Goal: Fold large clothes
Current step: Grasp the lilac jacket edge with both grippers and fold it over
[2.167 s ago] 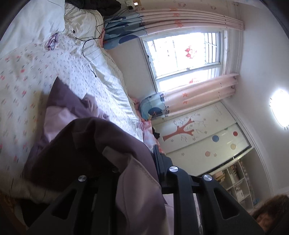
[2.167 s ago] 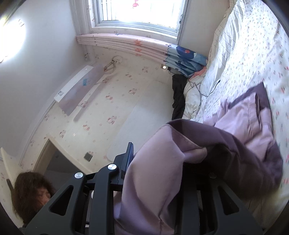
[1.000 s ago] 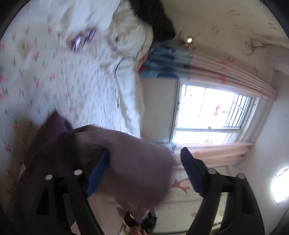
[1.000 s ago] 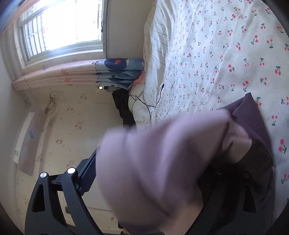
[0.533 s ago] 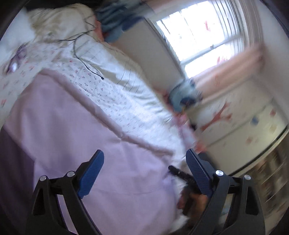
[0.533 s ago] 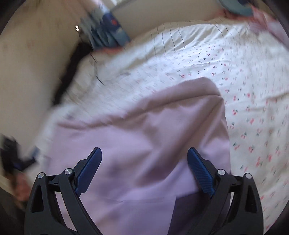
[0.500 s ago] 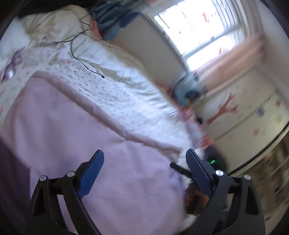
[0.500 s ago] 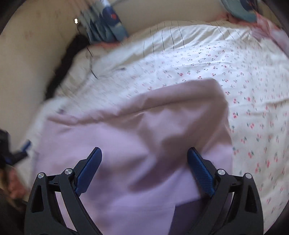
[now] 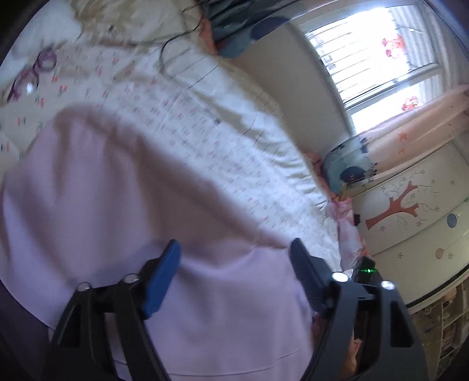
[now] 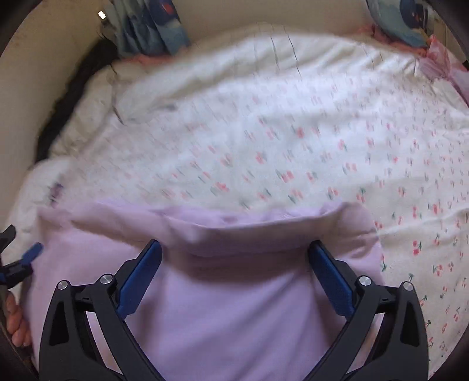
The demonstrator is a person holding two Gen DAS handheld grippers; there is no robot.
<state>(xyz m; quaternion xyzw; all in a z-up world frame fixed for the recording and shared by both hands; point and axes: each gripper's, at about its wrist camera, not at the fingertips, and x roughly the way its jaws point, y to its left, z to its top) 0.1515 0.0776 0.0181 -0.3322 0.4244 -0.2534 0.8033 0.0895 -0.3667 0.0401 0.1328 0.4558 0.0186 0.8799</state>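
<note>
A large lilac garment lies spread flat on the cherry-print bed sheet; it also shows in the right wrist view, with a rolled far edge. My left gripper is open and empty just above the cloth. My right gripper is open and empty above the same cloth. The left gripper's blue tip shows at the left edge of the right wrist view. The right gripper's body shows beside the left one.
Purple glasses lie on the sheet near the pillow. A black cable runs across the bed's head end. Blue patterned cushions and a dark cloth sit by the wall. A window and a painted wardrobe stand beyond the bed.
Both grippers were shut on the bunched garment, then flung it out and let go. It now lies spread on the bed. Both grippers have dropped closer to the cloth.
</note>
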